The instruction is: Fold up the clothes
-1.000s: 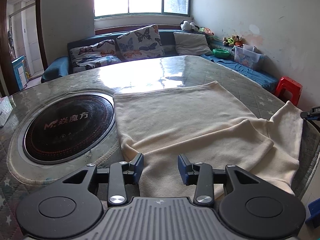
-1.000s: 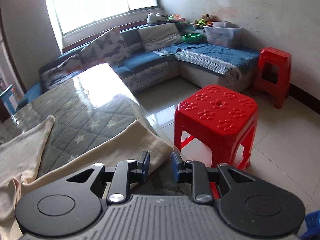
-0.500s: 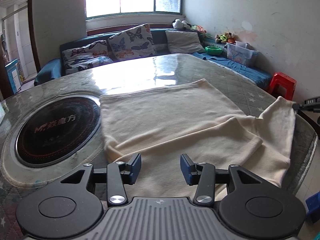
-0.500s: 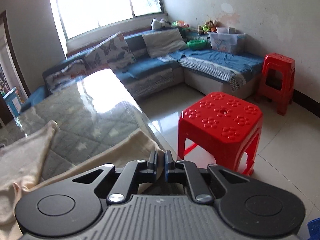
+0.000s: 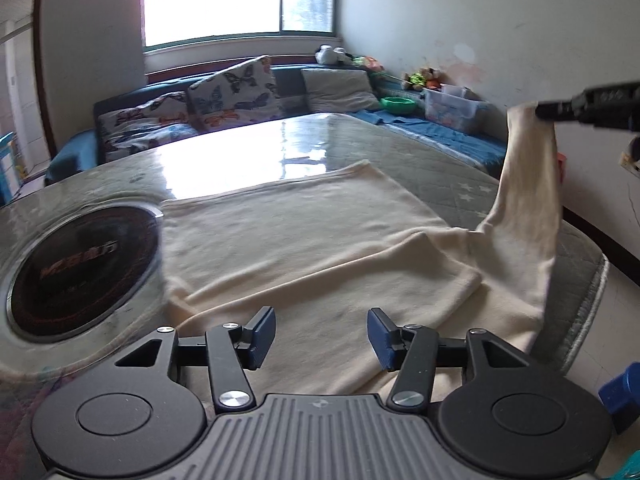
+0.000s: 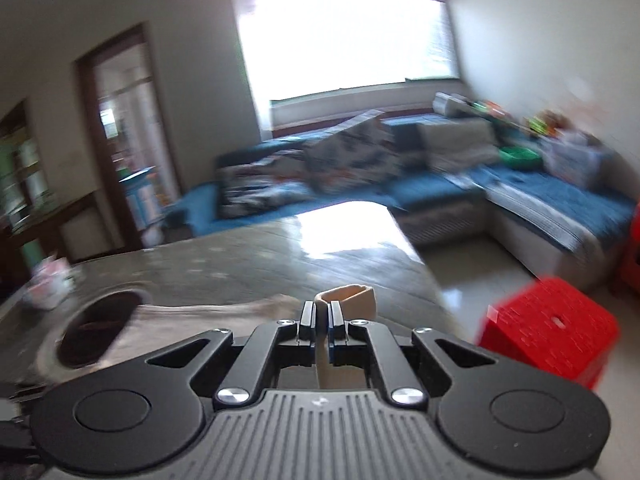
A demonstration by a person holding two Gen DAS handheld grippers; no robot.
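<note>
The cream top (image 5: 304, 240) is laid flat beside the black ring (image 5: 76, 268), one sleeve (image 5: 528, 184) is pinched tight and held up by the right gripper (image 6: 321, 316), nothing is held by the wide-open left gripper (image 5: 321, 334), and most folding is left.

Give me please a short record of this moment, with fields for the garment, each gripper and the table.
garment: cream soft fleece garment, mostly flat, one sleeve lifted
right gripper: shut on the sleeve end, raised above the table
left gripper: open, low over the near hem, gripping nothing
table: grey quilted table under glass, round black induction cooktop inset
</note>
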